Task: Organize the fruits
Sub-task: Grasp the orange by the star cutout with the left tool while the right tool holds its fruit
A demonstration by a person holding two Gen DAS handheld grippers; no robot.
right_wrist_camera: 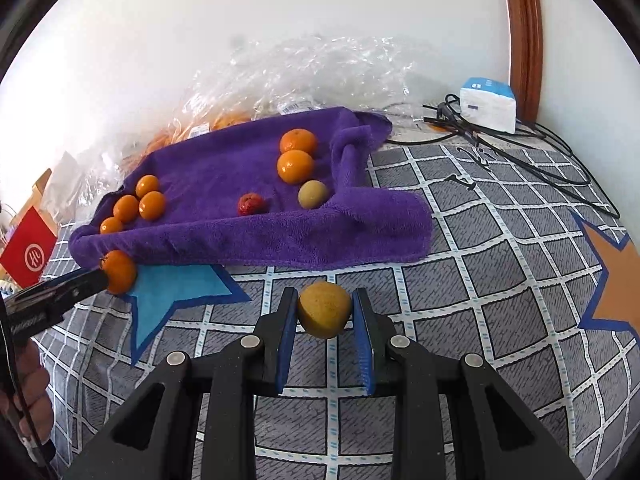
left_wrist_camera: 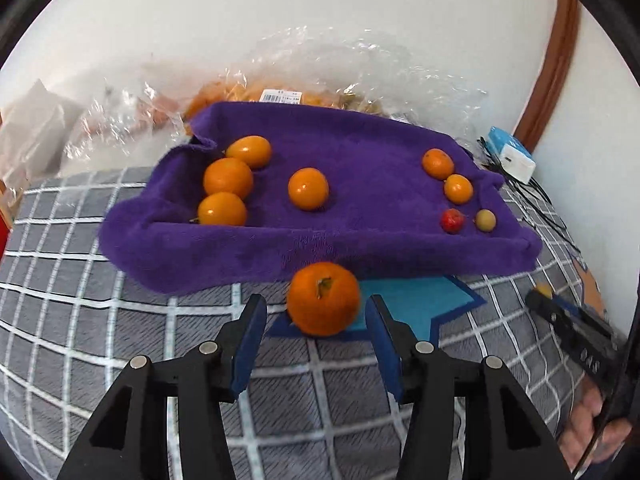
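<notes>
On the checked bedspread (left_wrist_camera: 120, 340), left side first: left gripper (left_wrist_camera: 316, 320) has its jaws apart around a big orange (left_wrist_camera: 323, 298) with stem up, blue pads beside it but with gaps showing, so not gripped. Orange sits on the blue star patch (left_wrist_camera: 432, 304) right at the near edge of the purple towel (left_wrist_camera: 360, 152), not on it. On the towel's left end: cluster of three oranges (left_wrist_camera: 228, 179) plus one orange (left_wrist_camera: 308, 189) apart toward the middle. Right end: two small oranges (left_wrist_camera: 438, 164), red fruit (left_wrist_camera: 453, 220), pale green fruit (left_wrist_camera: 485, 220) close together. Right gripper (right_wrist_camera: 325, 312) is clamped on a yellow fruit (right_wrist_camera: 324, 310), pads touching both sides, held over the bedspread just short of the towel.

Progress guess: mostly sorted, big oranges left, small and odd ones right. Two left off the towel, the big orange and the yellow fruit. Plastic bags (right_wrist_camera: 304, 68) behind seem to hold more fruit, can't tell if those count.
</notes>
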